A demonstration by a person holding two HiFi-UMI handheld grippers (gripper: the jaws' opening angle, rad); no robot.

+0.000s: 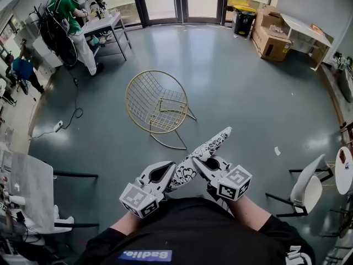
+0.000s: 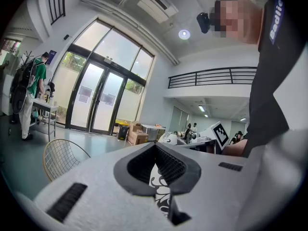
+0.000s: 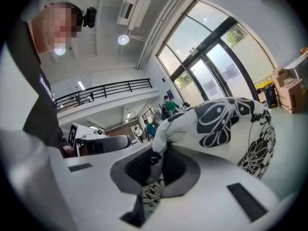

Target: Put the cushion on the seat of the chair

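Your left gripper (image 1: 164, 173) and right gripper (image 1: 210, 163) each pinch an edge of the cushion (image 1: 203, 149), held at your waist, and the chair (image 1: 157, 106) stands ahead, slightly left, nearer your left hand.

The head view looks steeply down from the person's head onto the floor (image 1: 248, 93), with the chair (image 1: 157, 108) just toward 11 o'clock of centre and the doors (image 1: 165, 1) at 12. Each gripper view sits right behind its own jaws and looks about level. The left gripper view faces the doors, with the chair at 8 o'clock. In the right gripper view the cushion (image 3: 231, 129) fills 3 o'clock. All three views share the doors and the cushion.
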